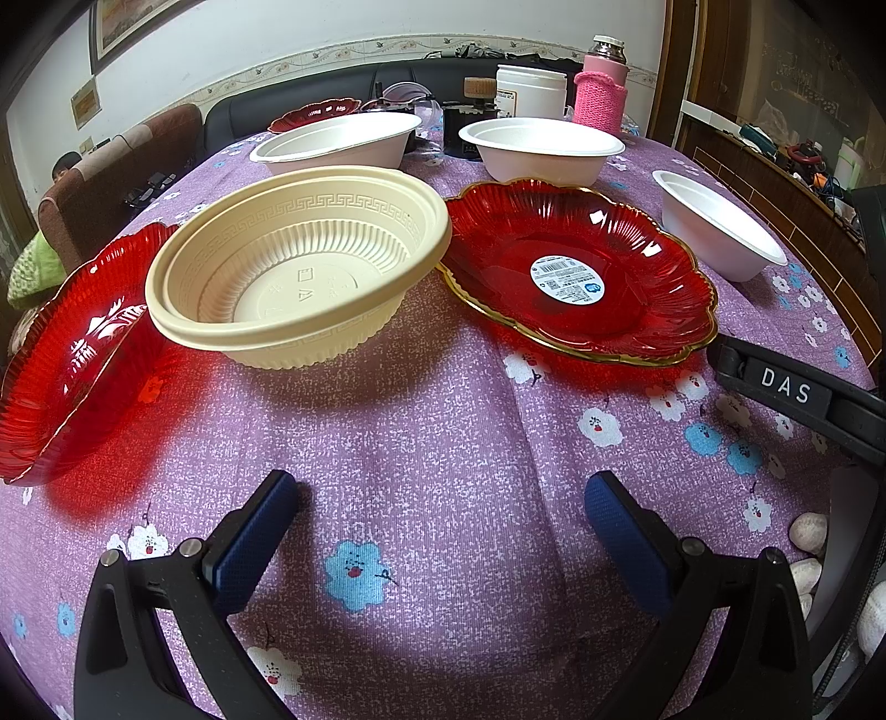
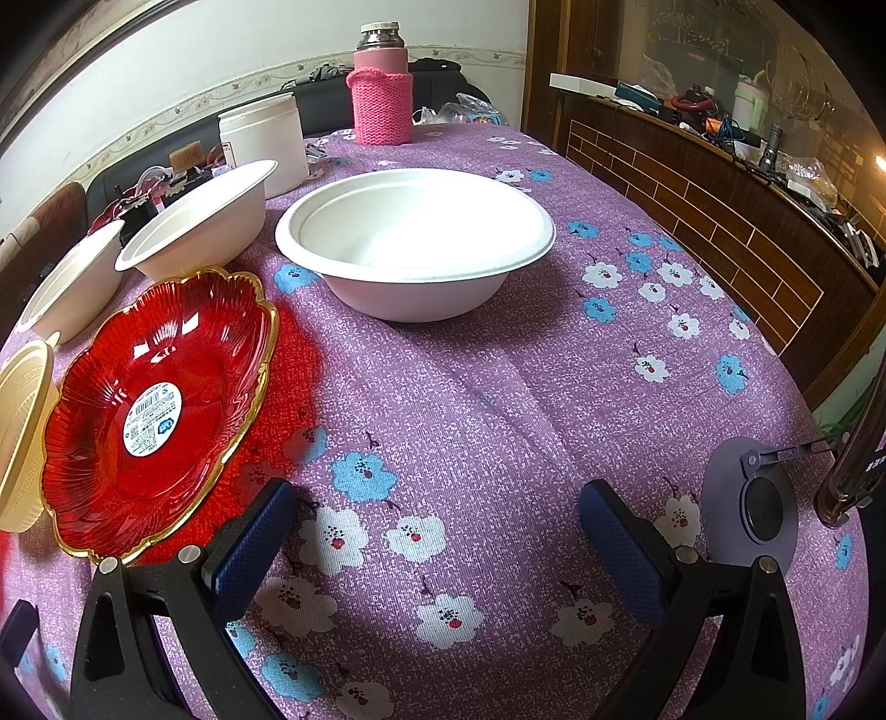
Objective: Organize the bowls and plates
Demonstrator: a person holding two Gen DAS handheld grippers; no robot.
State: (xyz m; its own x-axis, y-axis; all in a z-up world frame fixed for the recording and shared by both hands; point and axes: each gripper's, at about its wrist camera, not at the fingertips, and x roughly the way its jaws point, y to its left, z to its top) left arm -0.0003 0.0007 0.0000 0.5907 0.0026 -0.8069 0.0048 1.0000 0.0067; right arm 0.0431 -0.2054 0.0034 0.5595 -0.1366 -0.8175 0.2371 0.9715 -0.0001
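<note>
Pink-sleeved flask [image 2: 381, 88], white jar [image 2: 266, 138], floral purple tablecloth [image 2: 470, 421]

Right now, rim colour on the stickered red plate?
Gold, on the red plate; right wrist view shows it best.

This is a lived-in home, a dining or living room. The surface [image 2: 498, 399] wears a purple cloth printed with little flowers, and a flask in a pink knitted sleeve [image 2: 381, 99] stands at its far end beside a white jar [image 2: 266, 138]. A dark sofa [image 1: 310, 111] lines the wall under a patterned border, with a framed picture [image 1: 127, 22] above. A brick-patterned wooden counter [image 2: 692, 210] carries household clutter.
</note>
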